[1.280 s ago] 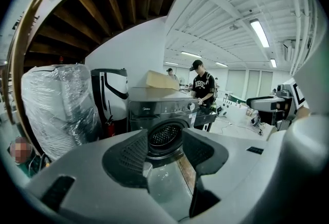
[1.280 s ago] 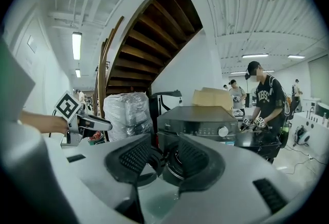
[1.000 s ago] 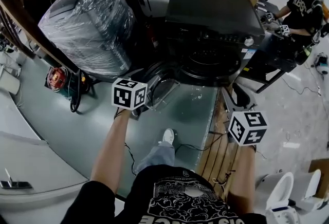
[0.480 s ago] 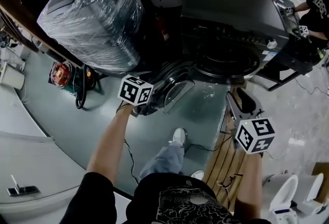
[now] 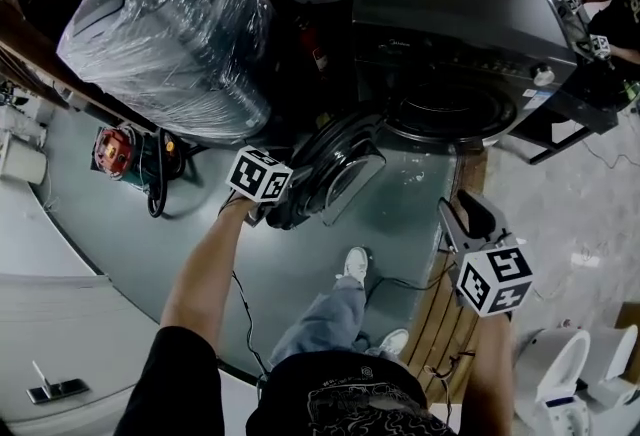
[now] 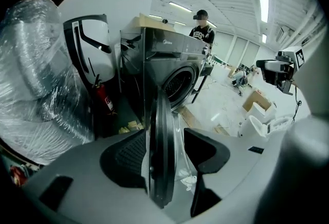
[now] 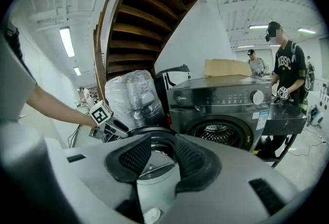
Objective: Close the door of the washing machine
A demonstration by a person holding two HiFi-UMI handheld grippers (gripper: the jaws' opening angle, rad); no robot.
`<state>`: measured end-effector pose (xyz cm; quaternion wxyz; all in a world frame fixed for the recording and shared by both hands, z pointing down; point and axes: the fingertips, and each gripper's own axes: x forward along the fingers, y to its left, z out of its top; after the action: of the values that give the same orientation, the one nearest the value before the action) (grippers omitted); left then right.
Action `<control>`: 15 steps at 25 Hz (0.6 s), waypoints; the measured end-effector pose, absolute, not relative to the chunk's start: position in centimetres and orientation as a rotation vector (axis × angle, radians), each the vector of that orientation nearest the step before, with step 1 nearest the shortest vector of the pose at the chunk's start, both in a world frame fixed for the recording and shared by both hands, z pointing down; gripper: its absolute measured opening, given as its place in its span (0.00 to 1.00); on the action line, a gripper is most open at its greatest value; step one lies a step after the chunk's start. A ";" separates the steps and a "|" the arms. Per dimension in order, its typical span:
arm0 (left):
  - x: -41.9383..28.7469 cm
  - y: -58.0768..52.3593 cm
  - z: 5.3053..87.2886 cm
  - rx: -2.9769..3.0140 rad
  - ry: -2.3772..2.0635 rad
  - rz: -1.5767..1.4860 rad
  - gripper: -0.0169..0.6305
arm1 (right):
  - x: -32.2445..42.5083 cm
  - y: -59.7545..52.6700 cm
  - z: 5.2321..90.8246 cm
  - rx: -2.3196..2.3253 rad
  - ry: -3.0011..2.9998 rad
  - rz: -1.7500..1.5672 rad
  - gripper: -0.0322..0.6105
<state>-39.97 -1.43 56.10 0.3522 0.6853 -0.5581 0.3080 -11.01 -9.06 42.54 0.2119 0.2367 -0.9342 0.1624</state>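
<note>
The dark front-loading washing machine stands at the upper right with its drum opening uncovered. Its round door hangs swung out toward me over the grey floor. My left gripper is at the door's outer rim. In the left gripper view the door shows edge-on between the jaws of the left gripper; the right pad stands off it. My right gripper hovers right of the door, open with nothing in it. The right gripper faces the machine and the door.
A large plastic-wrapped bundle stands left of the machine, with a red tool and cables on the floor beside it. A fire extinguisher sits between bundle and machine. Wooden planks, white toilets and a person are at the right.
Both grippers have come down. The left one moved in to the door's rim, which now stands between its jaws. The door hangs open much as before.
</note>
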 end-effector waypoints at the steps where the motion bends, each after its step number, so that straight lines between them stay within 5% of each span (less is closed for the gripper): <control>1: -40.1 -1.5 56.6 1.774 -1.421 0.808 0.39 | -10.9 -8.9 42.9 0.657 -2.587 0.456 0.28; 15: -40.1 -1.0 59.4 1.758 -1.263 0.893 0.34 | -8.6 -8.5 45.9 0.715 -2.513 0.529 0.26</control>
<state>-40.13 -0.99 59.38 0.3895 0.6914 -0.4968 0.3514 -8.60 -8.48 45.87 0.2356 0.2607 -0.9162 0.1927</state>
